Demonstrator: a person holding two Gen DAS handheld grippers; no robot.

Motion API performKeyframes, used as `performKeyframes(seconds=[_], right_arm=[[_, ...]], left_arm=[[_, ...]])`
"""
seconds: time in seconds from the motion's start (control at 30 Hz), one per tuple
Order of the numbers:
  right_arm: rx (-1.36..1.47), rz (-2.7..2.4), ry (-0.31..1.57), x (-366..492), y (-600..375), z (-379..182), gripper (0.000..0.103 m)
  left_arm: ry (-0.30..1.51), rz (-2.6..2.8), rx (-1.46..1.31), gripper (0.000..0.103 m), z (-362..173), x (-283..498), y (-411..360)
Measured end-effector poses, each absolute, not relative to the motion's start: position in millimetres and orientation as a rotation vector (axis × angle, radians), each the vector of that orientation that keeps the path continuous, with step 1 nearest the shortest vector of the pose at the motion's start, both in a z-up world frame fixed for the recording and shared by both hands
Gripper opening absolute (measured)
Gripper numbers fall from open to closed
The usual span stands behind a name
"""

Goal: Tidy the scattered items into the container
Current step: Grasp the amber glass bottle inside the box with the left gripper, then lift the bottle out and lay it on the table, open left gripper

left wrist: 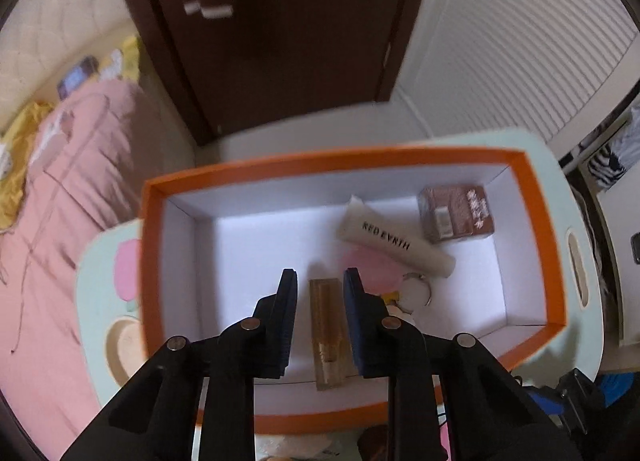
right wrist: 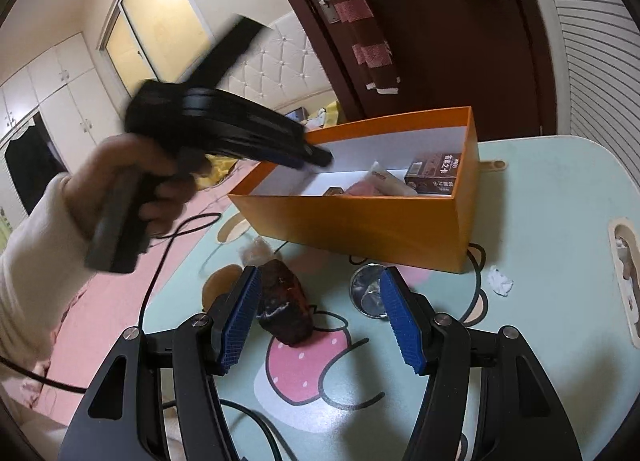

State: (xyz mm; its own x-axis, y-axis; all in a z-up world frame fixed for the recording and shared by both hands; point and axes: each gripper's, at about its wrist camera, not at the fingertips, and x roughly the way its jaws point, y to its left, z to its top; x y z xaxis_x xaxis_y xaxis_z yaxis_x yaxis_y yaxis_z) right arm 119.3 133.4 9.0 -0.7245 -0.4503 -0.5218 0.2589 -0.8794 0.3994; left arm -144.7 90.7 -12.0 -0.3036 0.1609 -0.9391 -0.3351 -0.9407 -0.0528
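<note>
An orange box (left wrist: 540,221) with a white inside stands on the mint table; it also shows in the right wrist view (right wrist: 360,221). In it lie a white tube (left wrist: 392,241), a brown carton (left wrist: 456,213), a pink item and a small round mirror (left wrist: 416,289). My left gripper (left wrist: 320,281) hovers over the box, jaws a little apart around an amber bottle (left wrist: 328,333); the gap at the pads is unclear. My right gripper (right wrist: 316,281) is open above the table, with a dark brown wrapped item (right wrist: 284,309) and a metal dish (right wrist: 368,293) between its fingers.
A crumpled white paper scrap (right wrist: 499,281) lies right of the dish. A brown round item (right wrist: 220,285) and a fuzzy lump (right wrist: 256,249) lie by the left finger. A black cable (right wrist: 160,261) crosses the table's left edge. A pink bed (left wrist: 60,221) stands left.
</note>
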Motion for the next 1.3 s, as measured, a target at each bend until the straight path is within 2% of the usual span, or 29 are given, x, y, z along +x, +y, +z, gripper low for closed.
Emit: performKeyframes(seconds=[0.2, 0.4, 0.47, 0.6, 0.73, 0.87, 0.97, 1.3], right_arm=[[0.887, -2.563, -0.44, 118.5, 134.3, 8.7, 0.063], [0.906, -2.559, -0.475, 116.9, 137.2, 7.4, 0.063], [0.912, -2.557, -0.487, 116.3, 138.2, 7.0, 0.063], [0.915, -2.56, -0.483, 117.3, 136.1, 7.7, 0.063], [0.919, -2.56, -0.48, 117.9, 134.6, 8.1, 0.063], [0.923, -2.559, -0.477, 118.4, 133.2, 8.4, 0.063], [0.923, -2.559, -0.473, 119.2, 132.1, 8.4, 0.063], [0.91, -2.557, -0.447, 122.5, 127.5, 8.9, 0.063]], left_arm=[[0.29, 2.235, -1.737, 0.022, -35.0, -149.5, 96.8], [0.336, 2.257, -1.648, 0.021, -34.8, -139.7, 97.7], [0.311, 2.267, -1.635, 0.016, -34.7, -138.4, 94.6], [0.252, 2.321, -1.567, 0.016, -22.7, -130.8, 85.3], [0.104, 2.378, -1.451, 0.016, 13.0, -114.9, 67.0], [-0.021, 2.428, -1.346, 0.016, 47.2, -83.5, 42.6], [-0.098, 2.427, -1.32, 0.016, 52.8, -52.4, 30.5], [-0.174, 2.27, -1.424, 0.016, -26.7, -7.7, 19.2]])
